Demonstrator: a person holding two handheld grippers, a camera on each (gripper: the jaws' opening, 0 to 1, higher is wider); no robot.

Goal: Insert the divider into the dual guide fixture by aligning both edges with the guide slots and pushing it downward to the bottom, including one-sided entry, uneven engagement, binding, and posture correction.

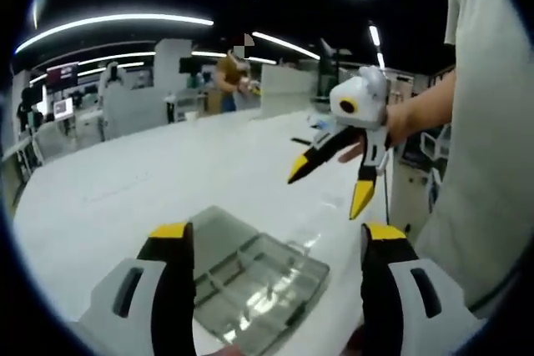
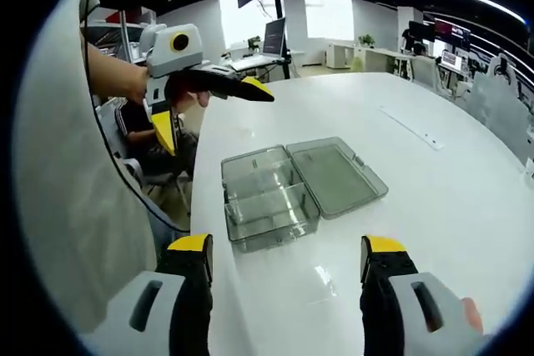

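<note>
The box (image 2: 292, 187) is clear, smooth plastic with a glossy lid. The table (image 2: 434, 198) has a smooth white surface with a slight sheen, possibly laminate. The gripper fingertips (image 1: 171, 231) appear yellow, matt plastic.

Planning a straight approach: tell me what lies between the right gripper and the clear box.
In the right gripper view, bare white table lies between the right gripper and the clear box. Its lid lies open beside it.

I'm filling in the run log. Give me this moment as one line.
left gripper: open, empty | right gripper: open, empty | clear compartment box: on white table, lid open flat | divider: none held
</note>
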